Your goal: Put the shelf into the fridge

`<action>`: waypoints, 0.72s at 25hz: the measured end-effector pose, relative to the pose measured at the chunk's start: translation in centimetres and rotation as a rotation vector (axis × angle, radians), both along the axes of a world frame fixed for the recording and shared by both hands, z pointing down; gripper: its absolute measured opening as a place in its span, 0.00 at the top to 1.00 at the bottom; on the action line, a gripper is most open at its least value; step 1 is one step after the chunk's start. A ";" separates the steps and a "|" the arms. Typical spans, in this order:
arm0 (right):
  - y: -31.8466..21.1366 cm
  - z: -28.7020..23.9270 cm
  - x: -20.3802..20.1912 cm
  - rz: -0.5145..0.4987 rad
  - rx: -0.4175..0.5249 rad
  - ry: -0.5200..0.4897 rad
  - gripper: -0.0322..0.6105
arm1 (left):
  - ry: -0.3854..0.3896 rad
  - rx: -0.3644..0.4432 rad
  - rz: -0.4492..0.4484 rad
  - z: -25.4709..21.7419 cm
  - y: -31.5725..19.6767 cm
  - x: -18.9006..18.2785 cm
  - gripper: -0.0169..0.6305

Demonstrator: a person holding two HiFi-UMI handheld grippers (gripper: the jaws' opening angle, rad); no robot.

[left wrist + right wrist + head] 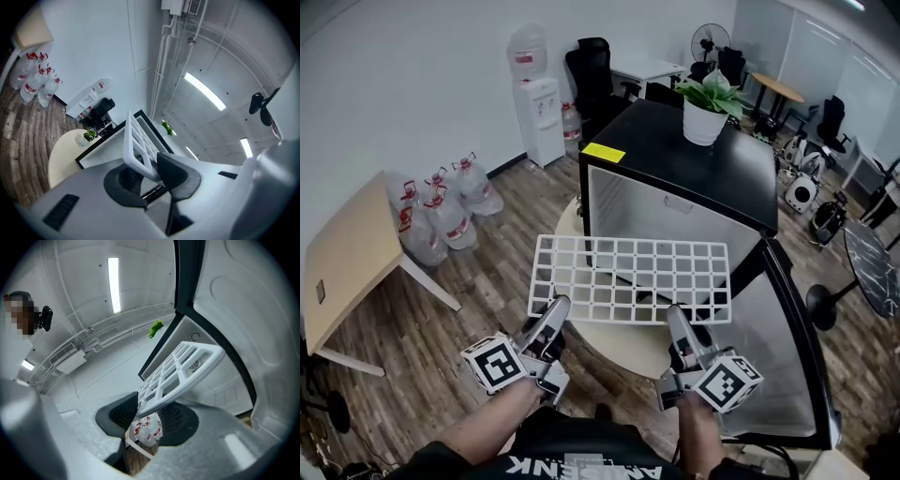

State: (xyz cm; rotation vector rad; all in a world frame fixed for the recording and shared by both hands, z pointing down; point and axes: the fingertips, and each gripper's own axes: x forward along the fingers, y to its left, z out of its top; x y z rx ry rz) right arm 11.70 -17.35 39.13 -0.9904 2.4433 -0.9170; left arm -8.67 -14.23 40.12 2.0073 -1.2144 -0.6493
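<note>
A white grid shelf (628,277) hangs level in front of the open black mini fridge (675,202), just short of its white interior. My left gripper (556,307) is shut on the shelf's near left edge. My right gripper (677,316) is shut on its near right edge. In the left gripper view the shelf (138,140) stands edge-on between the dark pads of that gripper (149,169). In the right gripper view the shelf (183,367) runs out from the pads of that gripper (149,409) toward the fridge's inside. The fridge door (787,361) stands open at the right.
A potted plant (709,106) sits on the fridge top, and the fridge rests on a round pale table (623,345). Several water bottles (441,211) and a water dispenser (539,111) stand at the left wall, beside a wooden table (347,262). A dark round table (872,267) is at the right.
</note>
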 end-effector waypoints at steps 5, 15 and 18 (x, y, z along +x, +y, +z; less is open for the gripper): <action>-1.4 0.1 0.5 0.099 -0.025 0.009 0.75 | 0.012 0.005 0.100 -0.3 -3.4 0.4 0.85; -3.3 2.7 0.4 0.314 -0.132 0.034 0.75 | 0.016 -0.035 0.277 0.9 -8.8 -0.5 0.85; -3.5 3.5 0.7 0.360 -0.150 0.020 0.75 | 0.019 -0.036 0.317 1.4 -9.9 -0.1 0.85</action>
